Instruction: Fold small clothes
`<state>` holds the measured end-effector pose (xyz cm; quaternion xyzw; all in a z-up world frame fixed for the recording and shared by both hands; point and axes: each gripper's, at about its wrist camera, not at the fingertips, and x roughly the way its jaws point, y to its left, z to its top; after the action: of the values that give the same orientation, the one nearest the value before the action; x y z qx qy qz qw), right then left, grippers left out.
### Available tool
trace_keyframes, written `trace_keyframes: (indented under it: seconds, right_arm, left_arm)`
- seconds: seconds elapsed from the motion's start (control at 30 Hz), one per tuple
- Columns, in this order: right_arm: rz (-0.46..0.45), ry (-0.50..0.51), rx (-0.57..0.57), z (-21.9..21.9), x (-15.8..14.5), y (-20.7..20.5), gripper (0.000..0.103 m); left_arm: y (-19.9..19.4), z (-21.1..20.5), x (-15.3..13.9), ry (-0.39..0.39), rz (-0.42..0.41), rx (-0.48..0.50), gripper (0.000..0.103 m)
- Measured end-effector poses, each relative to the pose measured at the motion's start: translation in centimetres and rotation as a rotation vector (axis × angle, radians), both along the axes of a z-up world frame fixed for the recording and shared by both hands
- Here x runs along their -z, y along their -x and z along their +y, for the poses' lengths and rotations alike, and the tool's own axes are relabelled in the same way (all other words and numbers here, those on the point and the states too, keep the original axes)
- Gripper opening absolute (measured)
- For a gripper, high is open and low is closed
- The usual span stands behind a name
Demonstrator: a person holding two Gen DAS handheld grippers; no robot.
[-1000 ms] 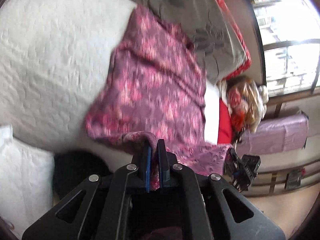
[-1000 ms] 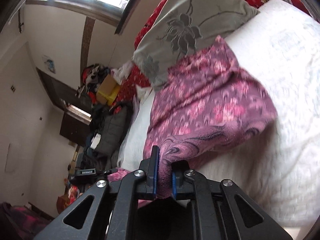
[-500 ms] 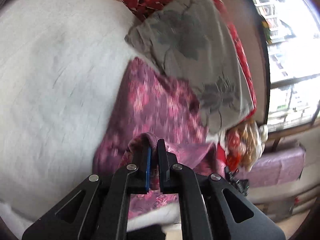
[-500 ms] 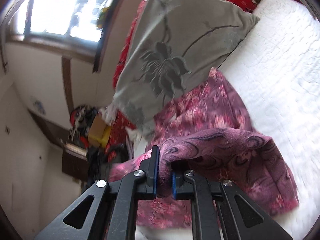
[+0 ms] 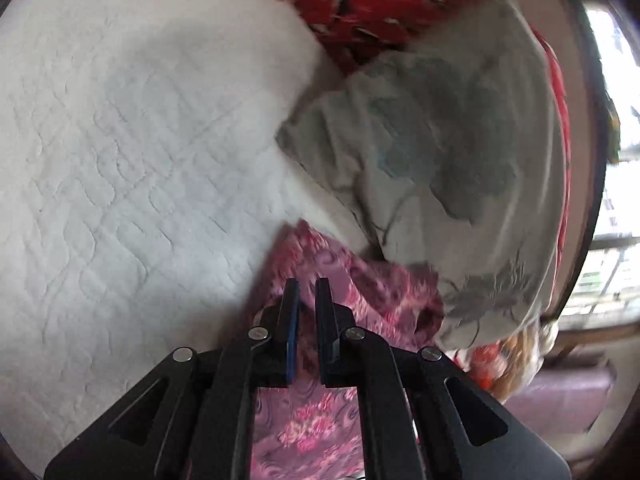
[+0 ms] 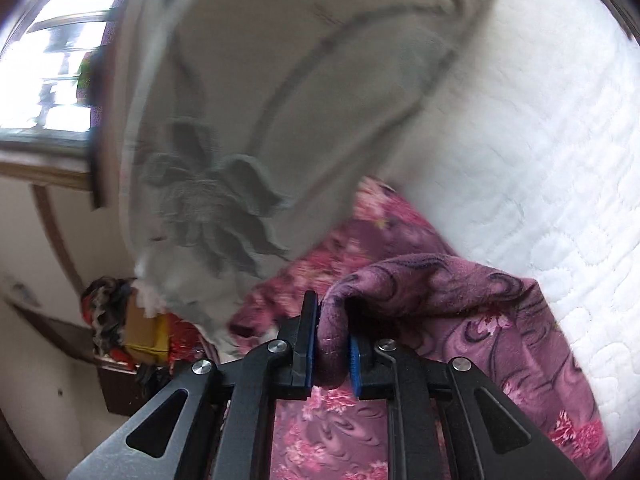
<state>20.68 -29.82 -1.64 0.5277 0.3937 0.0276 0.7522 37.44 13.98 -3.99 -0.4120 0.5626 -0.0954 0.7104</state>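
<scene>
A purple garment with pink flowers [image 5: 360, 292] lies on the white quilted bed, its far edge against a grey pillow. In the left wrist view my left gripper [image 5: 307, 286] hovers low over it, jaws close together, with a thin bit of the cloth running down between them. In the right wrist view my right gripper [image 6: 331, 320] has a thick rolled fold of the same garment [image 6: 440, 292] between its blue pads. Its jaws are opening, and the fold still fills the gap and touches both pads. The folded-over layer drapes right from there.
A grey pillow with a flower pattern [image 5: 460, 160] [image 6: 280, 100] lies just beyond the garment. White mattress [image 5: 120, 160] [image 6: 520, 140] spreads beside it. Red patterned bedding [image 5: 380, 0] is at the head. A window [image 6: 52, 60] and piled clutter [image 6: 120, 328] lie past the bed's edge.
Both grippers have carried the held edge forward and down toward the pillow, doubling the garment over itself. The pillow now fills much of both views. The right jaws stand slightly wider.
</scene>
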Motion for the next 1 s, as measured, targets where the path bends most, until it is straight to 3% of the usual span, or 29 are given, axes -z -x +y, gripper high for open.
trace_keyframes:
  seconds: [0.1, 0.13, 0.2, 0.23, 0.27, 0.37, 0.47, 0.53, 0.63, 0.73, 0.87, 0.9, 0.93, 0.97, 1.0]
  right_arm:
    - [-0.045, 0.006, 0.004, -0.8, -1.4, -0.4, 0.019]
    - [-0.084, 0.004, 0.046, -1.5, -2.1, -0.1, 0.022]
    - [-0.134, -0.014, 0.150, -3.0, -3.0, 0.8, 0.040]
    - [-0.147, -0.024, 0.179, -3.7, -3.3, 1.2, 0.042]
    - [-0.135, -0.011, 0.180, -4.2, -3.5, 1.4, 0.042]
    - [-0.065, 0.146, 0.090, -3.8, -4.1, 1.7, 0.042]
    - [0.002, 0.317, -0.017, -2.4, -3.9, 2.0, 0.043]
    - [0.036, 0.390, -0.052, -1.6, -3.6, 1.8, 0.043]
    - [0.052, 0.464, -0.056, -0.9, -3.3, 1.4, 0.050]
    - [0.050, 0.526, -0.098, 0.5, -3.2, 0.7, 0.063]
    - [0.091, 0.782, -0.201, 3.6, -2.6, -0.8, 0.067]
    - [0.099, 0.823, -0.204, 3.9, -2.5, -1.1, 0.063]
    - [0.085, 0.827, -0.202, 3.8, -2.7, -1.3, 0.053]
    - [0.059, 0.799, -0.203, 3.5, -3.0, -1.5, 0.013]
    - [0.038, 0.768, -0.185, 3.0, -3.5, -1.6, 0.005]
  left_arm:
    - [-0.4, 0.9, -1.0, 0.035, -0.030, -0.012, 0.005]
    - [-0.3, 1.1, -1.6, 0.037, -0.044, -0.010, 0.009]
    - [0.1, 1.0, -2.7, 0.017, -0.074, 0.030, 0.030]
    - [0.3, 0.7, -3.1, -0.007, -0.081, 0.061, 0.049]
    - [0.8, 0.5, -3.4, -0.035, -0.099, 0.096, 0.056]
    - [2.8, -0.9, -3.6, -0.095, -0.157, 0.250, 0.056]
    - [4.3, -2.4, -1.9, -0.155, -0.133, 0.353, 0.056]
    - [4.4, -3.1, -1.0, -0.200, -0.104, 0.355, 0.056]
    - [3.6, -3.4, -0.5, -0.190, -0.089, 0.313, 0.056]
    - [2.5, -3.4, 0.3, -0.182, -0.058, 0.286, 0.056]
    - [2.0, -3.9, 1.2, -0.147, -0.020, 0.275, 0.052]
    - [2.2, -4.2, 0.7, -0.175, -0.050, 0.281, 0.046]
    - [2.3, -4.4, 0.2, -0.214, -0.080, 0.284, 0.024]
    - [2.4, -4.6, -0.4, -0.256, -0.107, 0.289, 0.006]
    - [2.4, -4.6, -1.0, -0.291, -0.130, 0.282, 0.003]
